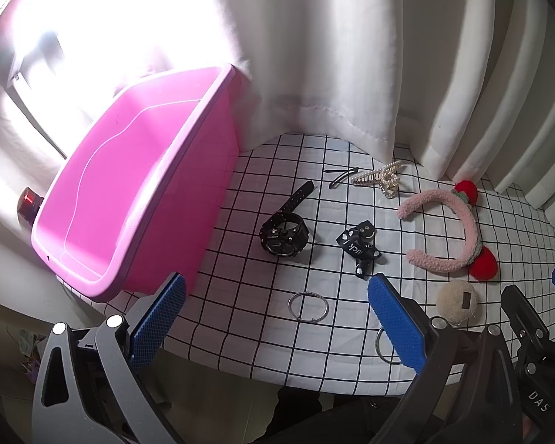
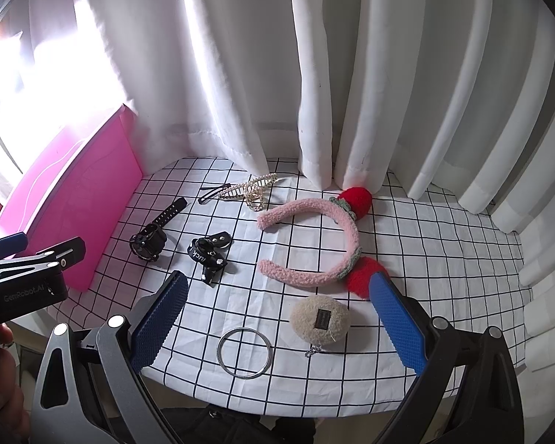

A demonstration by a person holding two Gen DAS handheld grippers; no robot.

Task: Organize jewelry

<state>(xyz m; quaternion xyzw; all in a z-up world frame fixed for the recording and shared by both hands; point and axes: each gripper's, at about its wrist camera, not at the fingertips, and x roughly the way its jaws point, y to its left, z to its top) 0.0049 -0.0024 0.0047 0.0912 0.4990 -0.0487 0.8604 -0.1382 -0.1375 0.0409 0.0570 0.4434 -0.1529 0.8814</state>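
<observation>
White cotton printed with a thin black grid covers the table (image 2: pixel 444 259), which has a rounded near edge. Behind it, white curtains (image 2: pixel 407 74) hang in deep folds, their hems resting on the cloth. Strong daylight burns through at the far left, washing out that part of the room.

A pink plastic bin (image 1: pixel 137 192) stands on the left end of the table, empty inside (a small red object (image 1: pixel 27 201) sits just behind its far corner).

The jewelry lies loose on the cloth, to the right of the bin. Nearest the bin is a black wristwatch (image 1: pixel 285 235), its strap pointing toward the curtains. Beside it lies a black printed hair bow (image 1: pixel 359 248). Farther back are a black hair pin (image 1: pixel 342 177) and a pearl claw clip (image 1: pixel 383 181), close together. To the right lies a fluffy pink headband (image 2: pixel 322 240) with two red pom-poms. Near the front edge are a beige fuzzy ball charm (image 2: pixel 320 318), a large silver bangle (image 2: pixel 245 352) just left of it, and a second thin silver bangle (image 1: pixel 309 306) further left.

The left gripper (image 1: pixel 277 314) hovers above the front edge with its blue fingers spread wide, holding nothing. The right gripper (image 2: pixel 277 318) does the same, wide apart and empty, above the large bangle and charm.
</observation>
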